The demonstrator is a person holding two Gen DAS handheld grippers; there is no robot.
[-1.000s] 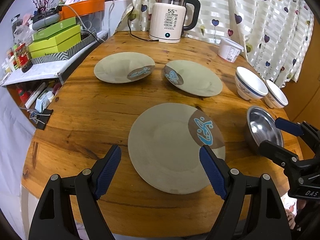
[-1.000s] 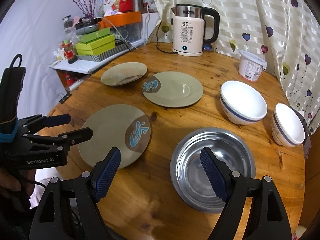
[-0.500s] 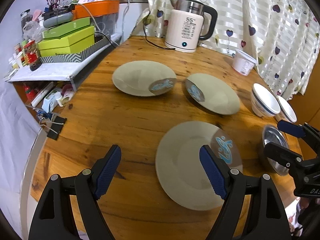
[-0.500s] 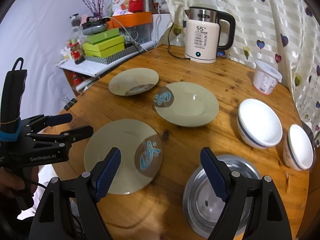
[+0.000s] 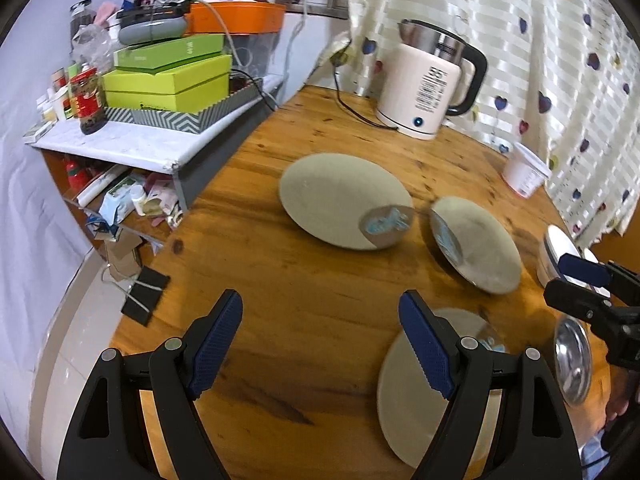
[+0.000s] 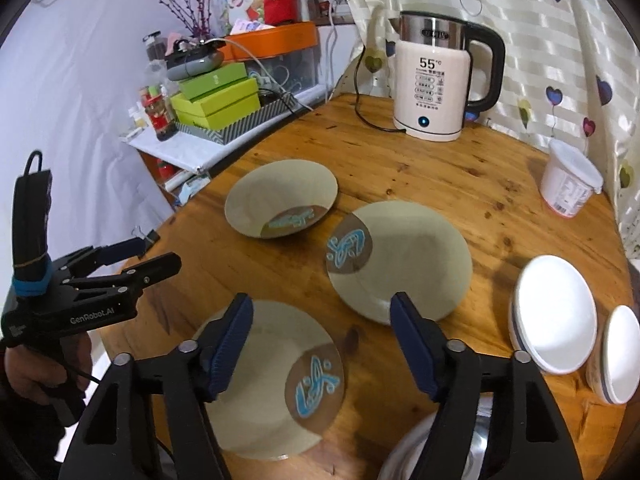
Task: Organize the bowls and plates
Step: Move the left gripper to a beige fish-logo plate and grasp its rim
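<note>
Three beige plates with blue-patterned brown patches lie apart on the round wooden table (image 6: 460, 168): a near plate (image 6: 264, 384), a middle plate (image 6: 416, 268) and a far plate (image 6: 276, 192). Two white bowls (image 6: 554, 312) with blue stripes stand at the right, and a steel bowl (image 6: 484, 444) sits at the bottom edge. My right gripper (image 6: 322, 308) hovers over the gap between the near and middle plates, its jaws closing with nothing held. My left gripper (image 5: 320, 308) hangs open over bare wood, left of the near plate (image 5: 404, 400).
A white electric kettle (image 6: 432, 80) with its cord stands at the back, a white tub (image 6: 568, 184) at the right. Past the table's left edge is a cluttered shelf with green boxes (image 5: 168, 80). A heart-print curtain (image 6: 540, 20) hangs behind.
Both grippers have moved left across the table, so plates and bowls slid right in both views. The steel bowl sank to the right view's bottom edge. The right jaws have narrowed a little.
</note>
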